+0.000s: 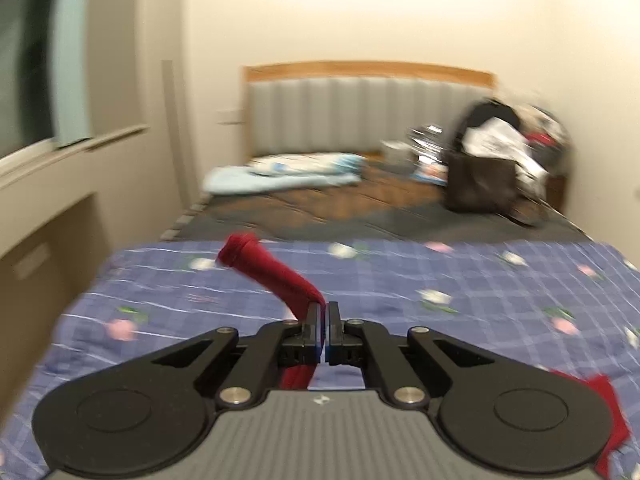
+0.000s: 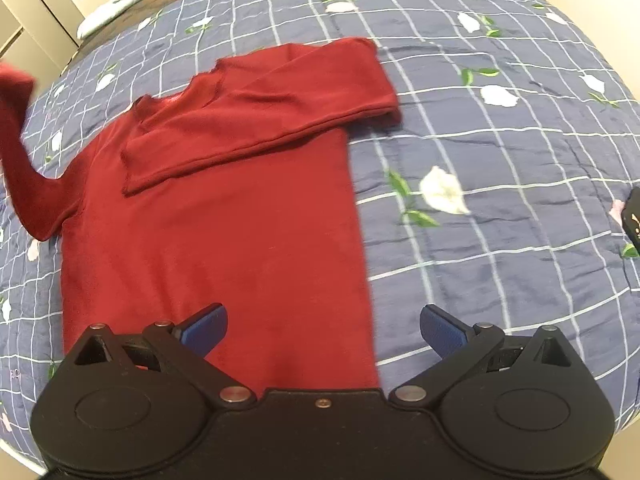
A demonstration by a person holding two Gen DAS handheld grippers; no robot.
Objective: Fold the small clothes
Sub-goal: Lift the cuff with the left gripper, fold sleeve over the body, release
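A dark red sweater (image 2: pixel 224 216) is spread flat on the blue checked floral bedspread (image 2: pixel 500 208), its body running lengthwise away from the right gripper (image 2: pixel 322 330), hem nearest and neckline farthest. One sleeve (image 2: pixel 272 108) is already laid crosswise over the chest, its cuff reaching just past the body's right edge. The other sleeve (image 1: pixel 276 276) is held up off the bedspread: the left gripper (image 1: pixel 325 320) is seen clamped on it, jaws pressed together on the red knit, with the cuff pointing up and away to the left (motion blur softens the detail there). The right gripper is seen with its blue pads (image 2: pixel 204 330) spread wide, hovering above the hem and gripping nothing; its left pad sits over the cloth and its right pad over bare bedspread. The coming move is judged to turn on the raised sleeve, which lies on the sweater's left side, so the left gripper is the nearer tool; the sleeve would likely be carried rightward across the body, at right angles to its long axis. The sleeve may sag or twist in transit.
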